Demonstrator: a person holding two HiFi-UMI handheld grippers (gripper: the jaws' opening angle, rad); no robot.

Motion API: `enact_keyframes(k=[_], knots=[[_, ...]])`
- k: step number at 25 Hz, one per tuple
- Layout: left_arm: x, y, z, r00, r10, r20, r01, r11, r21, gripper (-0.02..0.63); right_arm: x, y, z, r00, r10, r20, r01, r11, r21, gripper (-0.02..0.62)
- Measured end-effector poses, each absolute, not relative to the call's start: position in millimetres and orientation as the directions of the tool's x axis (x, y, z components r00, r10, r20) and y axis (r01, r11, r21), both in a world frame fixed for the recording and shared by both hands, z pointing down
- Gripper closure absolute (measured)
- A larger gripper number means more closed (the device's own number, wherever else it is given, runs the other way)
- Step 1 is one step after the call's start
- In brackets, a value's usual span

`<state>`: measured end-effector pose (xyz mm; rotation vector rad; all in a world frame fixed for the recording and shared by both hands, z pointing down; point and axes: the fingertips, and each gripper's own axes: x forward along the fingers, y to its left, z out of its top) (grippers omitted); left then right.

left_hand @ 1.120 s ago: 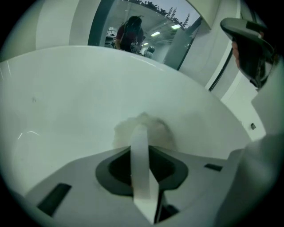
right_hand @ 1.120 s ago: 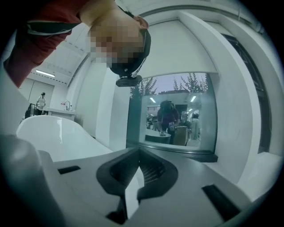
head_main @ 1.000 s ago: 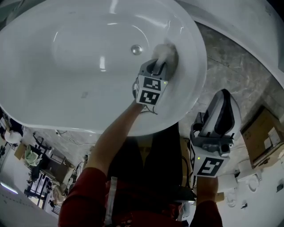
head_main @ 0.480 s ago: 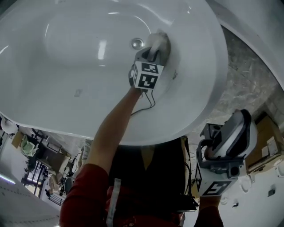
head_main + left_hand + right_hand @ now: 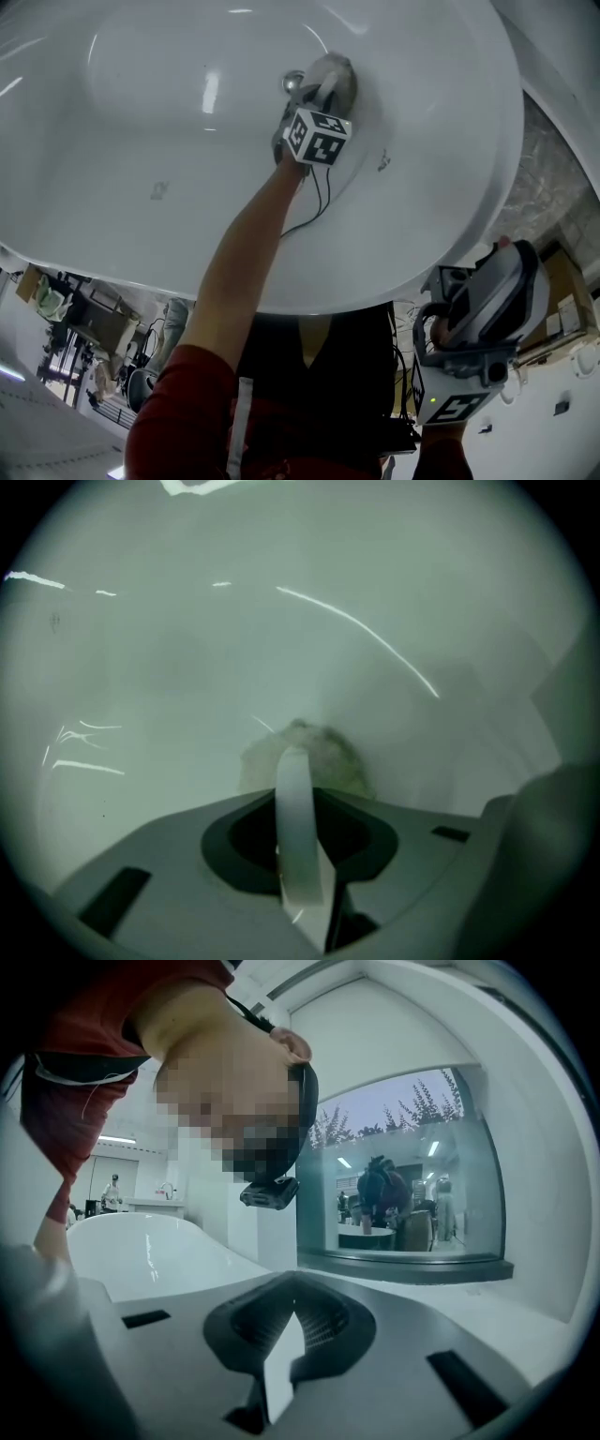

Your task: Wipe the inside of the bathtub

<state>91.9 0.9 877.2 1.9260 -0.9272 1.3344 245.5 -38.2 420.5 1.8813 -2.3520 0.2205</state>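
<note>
The white bathtub [image 5: 141, 187] fills the upper head view, with its metal drain [image 5: 292, 82] on the bottom. My left gripper [image 5: 323, 89] reaches into the tub and is shut on a pale crumpled cloth [image 5: 335, 73], which presses on the tub surface just right of the drain. In the left gripper view the cloth [image 5: 330, 758] bulges beyond the closed left gripper [image 5: 294, 758] against the tub wall [image 5: 187, 649]. My right gripper [image 5: 497, 281] hangs outside the tub at lower right. In its own view the right gripper [image 5: 286, 1335] is shut with nothing in it.
A thin cable [image 5: 314, 211] trails from the left gripper down the tub's inside. A speckled stone floor [image 5: 562, 178] lies right of the tub, with cardboard boxes [image 5: 562, 281] near the right gripper. The right gripper view shows the tub's rim [image 5: 141, 1251] and a window [image 5: 403, 1185].
The left gripper and cloth have slid farther along the tub's inside, close beside the drain. In the head view the right gripper has sunk toward the lower right.
</note>
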Motion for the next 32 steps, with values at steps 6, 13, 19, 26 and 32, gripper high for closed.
enact_keyframes(k=[6,13,19,26,32], knots=[[89.9,1.8,875.3,0.257,-0.201,0.945,-0.826,-0.554,0.107,0.508,243.5,-35.4,419.1,-0.218,-0.961,0.172,-0.976,0.219,-0.013,0.584],[99.4,8.8,817.2,0.350,-0.235,0.907,-0.810,-0.563,0.166,0.508,249.5,-21.8,392.3,-0.185,-0.972,0.147,-0.982,0.188,0.013,0.584],[125.0,29.7,704.5,0.530,-0.238,0.814,-0.716,-0.640,0.279,0.508,244.0,-2.0,338.5,-0.178,-0.977,0.113,-0.980,0.187,0.071,0.584],[137.8,49.7,564.7,0.656,-0.192,0.730,-0.612,-0.701,0.365,0.508,253.6,32.5,272.9,-0.051,-0.997,0.062,-0.990,0.059,0.128,0.584],[148.1,89.1,498.0,0.691,-0.104,0.715,-0.556,-0.710,0.433,0.508,253.7,53.2,237.0,0.022,-1.000,0.018,-0.989,-0.019,0.146,0.584]])
